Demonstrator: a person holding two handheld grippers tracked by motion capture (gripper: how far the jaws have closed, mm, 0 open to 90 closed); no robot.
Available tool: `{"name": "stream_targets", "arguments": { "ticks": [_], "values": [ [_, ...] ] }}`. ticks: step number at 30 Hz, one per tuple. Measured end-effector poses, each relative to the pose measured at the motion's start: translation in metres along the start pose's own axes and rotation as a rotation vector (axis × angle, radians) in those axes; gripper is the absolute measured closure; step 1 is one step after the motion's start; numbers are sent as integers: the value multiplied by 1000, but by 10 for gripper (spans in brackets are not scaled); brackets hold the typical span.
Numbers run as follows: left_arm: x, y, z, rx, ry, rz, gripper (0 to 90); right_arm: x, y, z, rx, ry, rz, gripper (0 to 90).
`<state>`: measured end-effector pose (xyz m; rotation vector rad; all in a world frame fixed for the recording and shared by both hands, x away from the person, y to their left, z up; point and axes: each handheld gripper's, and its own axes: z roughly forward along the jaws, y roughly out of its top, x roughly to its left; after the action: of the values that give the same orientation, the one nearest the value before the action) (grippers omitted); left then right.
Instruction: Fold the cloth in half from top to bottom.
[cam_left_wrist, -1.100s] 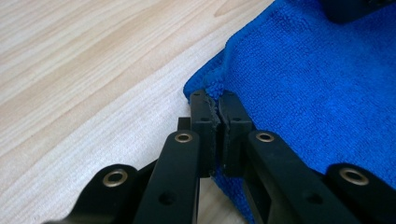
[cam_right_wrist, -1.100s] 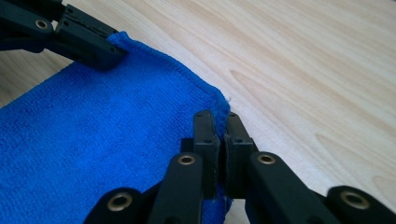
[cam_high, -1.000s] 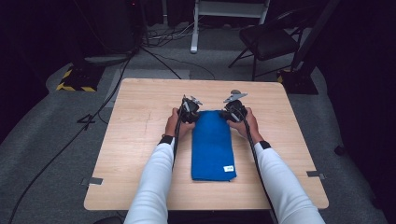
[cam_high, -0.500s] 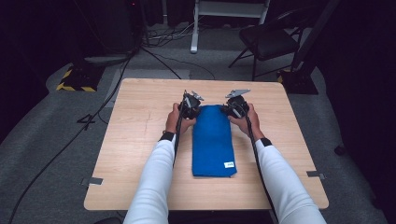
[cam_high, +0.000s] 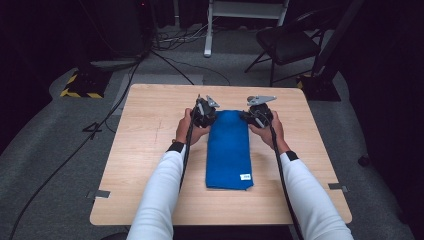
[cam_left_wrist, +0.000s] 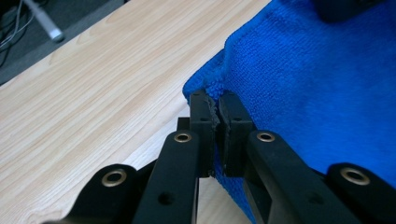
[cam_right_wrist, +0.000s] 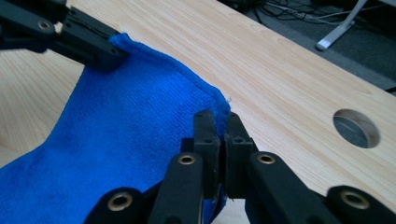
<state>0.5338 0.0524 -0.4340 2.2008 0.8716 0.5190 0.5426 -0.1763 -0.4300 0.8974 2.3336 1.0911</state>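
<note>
High view: a blue towel (cam_high: 229, 150), folded into a long strip, lies on the wooden table (cam_high: 150, 130) between the person's forearms. The left gripper (cam_high: 204, 113) sits at the towel's far left corner, the right gripper (cam_high: 257, 116) at its far right corner. A white tag (cam_high: 245, 176) shows at the near right corner.

Left gripper view: left gripper (cam_left_wrist: 218, 116) jaws pressed together on the towel's (cam_left_wrist: 317, 93) hemmed corner, which is lifted off the table (cam_left_wrist: 93, 93).

Right gripper view: right gripper (cam_right_wrist: 219, 128) jaws clamped on the other corner of the towel (cam_right_wrist: 116, 140); the far edge hangs raised between both grippers. A round hole (cam_right_wrist: 357, 128) in the tabletop lies nearby.
</note>
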Motion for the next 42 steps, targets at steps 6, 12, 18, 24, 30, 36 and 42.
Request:
{"name": "stream_targets", "arguments": {
  "ticks": [6, 12, 18, 24, 30, 36, 42],
  "values": [
    [-9, -3, -13, -25, -23, 45, 855, 4, -3, -14, -19, 17, -24, 873],
    [-13, -10, -26, -45, -41, 66, 853, 12, -7, -27, -45, 56, -48, 873],
    [-20, -19, -40, -62, -72, 130, 840, 21, -14, -41, -65, 104, -75, 873],
    [-30, -33, -52, -88, -110, 179, 818, 30, -26, -51, -65, 166, -99, 873],
    [-39, -48, -56, -88, -154, 184, 823, 43, -39, -59, -55, 220, -133, 872],
    [-48, -59, -62, -66, -187, 234, 820, 51, -48, -65, -46, 247, -142, 871],
    [-53, -69, -67, -64, -218, 238, 815, 56, -54, -71, -47, 271, -148, 869]
  ]
}}
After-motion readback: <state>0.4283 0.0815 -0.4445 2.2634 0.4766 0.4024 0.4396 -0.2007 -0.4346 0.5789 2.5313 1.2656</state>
